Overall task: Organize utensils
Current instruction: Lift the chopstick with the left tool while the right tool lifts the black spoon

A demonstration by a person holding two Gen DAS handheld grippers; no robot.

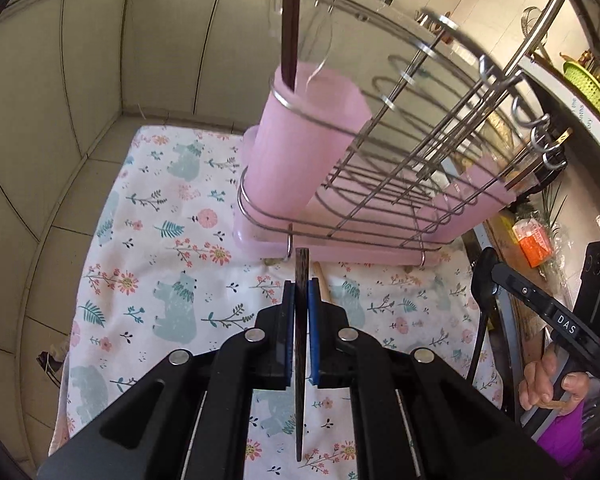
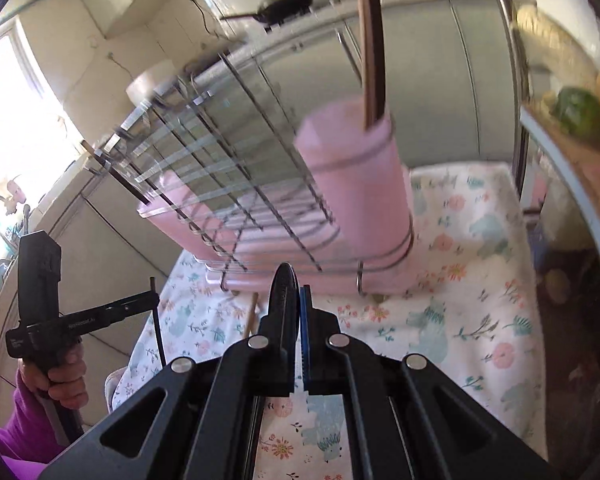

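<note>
my left gripper (image 1: 300, 300) is clenched on a dark chopstick (image 1: 301, 344), which stands between the blue pads with its blunt end poking out above the floral cloth (image 1: 160, 240). my right gripper (image 2: 296, 312) is clenched on a black spoon (image 2: 283, 300), its bowl edge-on beside the pad. ahead, the pink utensil cup (image 1: 296, 152) sits in a ring at the end of the wire dish rack (image 1: 420, 152) and holds dark chopsticks (image 1: 290, 20) upright; one light wooden stick (image 1: 322, 282) lies on the cloth near the rack's pink tray.
</note>
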